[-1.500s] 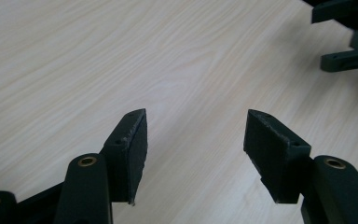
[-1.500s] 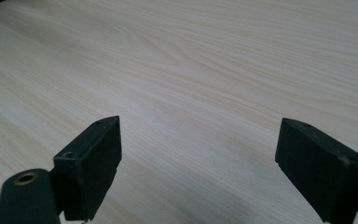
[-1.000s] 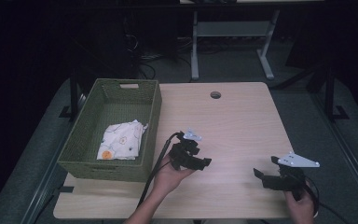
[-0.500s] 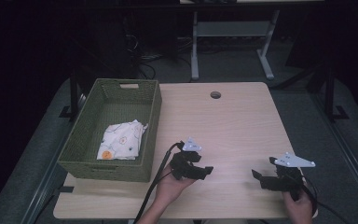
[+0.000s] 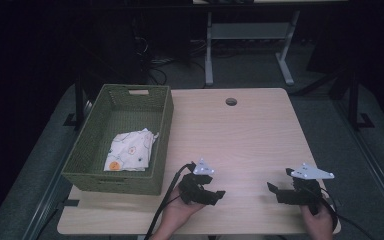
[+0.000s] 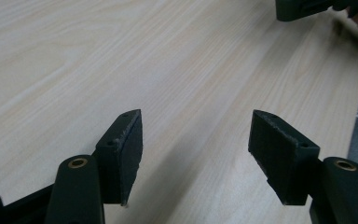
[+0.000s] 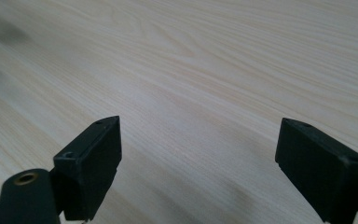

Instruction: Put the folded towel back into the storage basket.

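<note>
A light wooden table [image 5: 245,135] holds a green woven basket [image 5: 166,117] at its left. Inside lies a folded white cloth [image 5: 130,150] with small coloured prints. My left gripper [image 5: 219,196] sits low over the table near the front edge, right of the basket, pointing right. Its jaws have just been opening and stand wide apart with bare wood between them [image 6: 196,126]. My right gripper [image 5: 272,189] rests near the front right corner and points left, open, with nothing between its pads [image 7: 200,135]. The right gripper's tip [image 6: 307,7] also shows at the top of the left gripper view.
A round cable hole [image 5: 231,102] sits near the table's far edge. Behind the table stands a metal desk frame [image 5: 245,50] on a dark floor. A black cable [image 5: 167,200] trails from the left gripper past the basket's front corner.
The left gripper has moved toward the front edge and sunk closer to the tabletop. The right gripper has stayed where it was.
</note>
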`<action>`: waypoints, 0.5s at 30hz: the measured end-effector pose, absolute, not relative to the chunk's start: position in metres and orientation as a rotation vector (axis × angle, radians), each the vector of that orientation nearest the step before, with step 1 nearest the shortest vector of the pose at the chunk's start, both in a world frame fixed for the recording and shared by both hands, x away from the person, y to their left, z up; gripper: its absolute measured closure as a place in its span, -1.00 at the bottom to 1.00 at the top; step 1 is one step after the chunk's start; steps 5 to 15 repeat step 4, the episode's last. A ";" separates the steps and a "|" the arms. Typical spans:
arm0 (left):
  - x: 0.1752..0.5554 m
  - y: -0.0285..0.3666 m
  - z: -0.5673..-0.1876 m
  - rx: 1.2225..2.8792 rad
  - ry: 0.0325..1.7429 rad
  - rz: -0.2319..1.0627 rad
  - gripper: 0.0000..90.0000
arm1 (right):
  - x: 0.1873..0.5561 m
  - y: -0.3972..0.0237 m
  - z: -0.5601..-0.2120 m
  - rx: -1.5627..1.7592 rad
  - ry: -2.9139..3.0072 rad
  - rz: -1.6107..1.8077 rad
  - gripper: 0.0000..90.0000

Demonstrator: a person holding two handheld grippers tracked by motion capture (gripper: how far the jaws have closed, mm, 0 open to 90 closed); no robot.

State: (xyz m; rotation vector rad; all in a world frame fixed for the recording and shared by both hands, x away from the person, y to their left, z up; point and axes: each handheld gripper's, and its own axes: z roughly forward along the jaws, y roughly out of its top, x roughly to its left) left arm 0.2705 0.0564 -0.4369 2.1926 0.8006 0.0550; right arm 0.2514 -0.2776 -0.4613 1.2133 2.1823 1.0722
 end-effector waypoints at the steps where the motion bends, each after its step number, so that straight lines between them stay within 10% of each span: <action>1: 0.270 0.058 -0.438 2.185 0.814 0.061 -0.20 | 0.252 -0.277 -0.462 1.212 2.187 1.066 -0.69; 15: 0.272 0.063 -0.441 2.184 0.824 0.045 -0.22 | 0.254 -0.277 -0.462 1.205 2.193 1.064 -0.69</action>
